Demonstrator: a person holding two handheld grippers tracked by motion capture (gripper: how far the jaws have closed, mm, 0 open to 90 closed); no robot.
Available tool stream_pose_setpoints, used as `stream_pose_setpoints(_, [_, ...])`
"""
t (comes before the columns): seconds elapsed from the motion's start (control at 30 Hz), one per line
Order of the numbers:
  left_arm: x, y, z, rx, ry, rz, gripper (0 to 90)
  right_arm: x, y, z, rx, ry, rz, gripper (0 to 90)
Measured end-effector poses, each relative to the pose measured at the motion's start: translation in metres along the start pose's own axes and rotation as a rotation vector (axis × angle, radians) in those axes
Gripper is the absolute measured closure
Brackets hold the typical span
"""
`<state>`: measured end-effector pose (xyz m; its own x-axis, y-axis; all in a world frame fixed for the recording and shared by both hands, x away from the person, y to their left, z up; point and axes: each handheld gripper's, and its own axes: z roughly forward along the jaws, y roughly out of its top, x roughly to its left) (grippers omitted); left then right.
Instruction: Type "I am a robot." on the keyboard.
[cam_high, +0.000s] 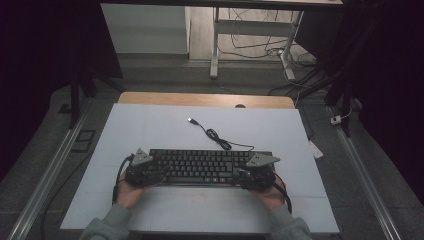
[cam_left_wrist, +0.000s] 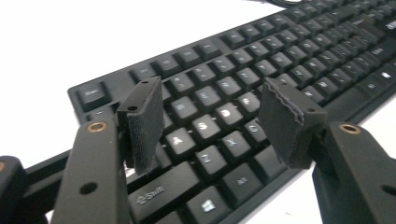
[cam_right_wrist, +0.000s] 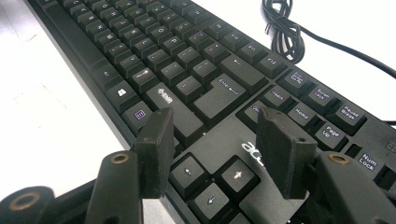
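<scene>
Forearms in grey sleeves rise from the bottom edge of the high view, and your left hand (cam_high: 129, 192) sits low and left of centre, wrapped around the left gripper (cam_high: 150, 174), which points up the frame onto the left end of the keyboard (cam_high: 205, 166). In the left gripper view its jaws stand wide apart above the letter keys, with nothing pressed between the pads (cam_left_wrist: 142, 126). The black keyboard lies across the middle of the white table (cam_high: 150, 125), its cable (cam_high: 216, 136) looping toward the upper centre and ending in a plug. Your right hand (cam_high: 270, 194) mirrors the left, low and right of centre, with the right gripper (cam_high: 250, 176) over the arrow keys, jaws likewise spread and empty. From above, both sets of jaws blur into the dark keys, and each hand is partly hidden behind its gripper.
</scene>
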<state>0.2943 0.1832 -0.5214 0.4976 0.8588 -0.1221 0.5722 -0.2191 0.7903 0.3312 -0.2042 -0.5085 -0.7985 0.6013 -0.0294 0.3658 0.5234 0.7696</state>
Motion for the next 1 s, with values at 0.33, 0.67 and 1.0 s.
stream_pose_setpoints(0.33, [0.01, -0.004, 0.002, 0.011, 0.015, -0.029, 49.5, 0.0, 0.0, 0.001, 0.004, -0.004, -0.001, 47.0])
stream_pose_setpoints(0.67, [0.012, -0.005, 0.003, 0.035, -0.017, -0.024, 83.0, 0.001, 0.0, 0.001, 0.009, -0.006, -0.004, 46.9])
stream_pose_setpoints(1.0, [0.009, -0.006, 0.007, 0.062, -0.009, -0.006, 88.3, 0.001, 0.0, 0.002, 0.01, -0.001, -0.002, 46.9])
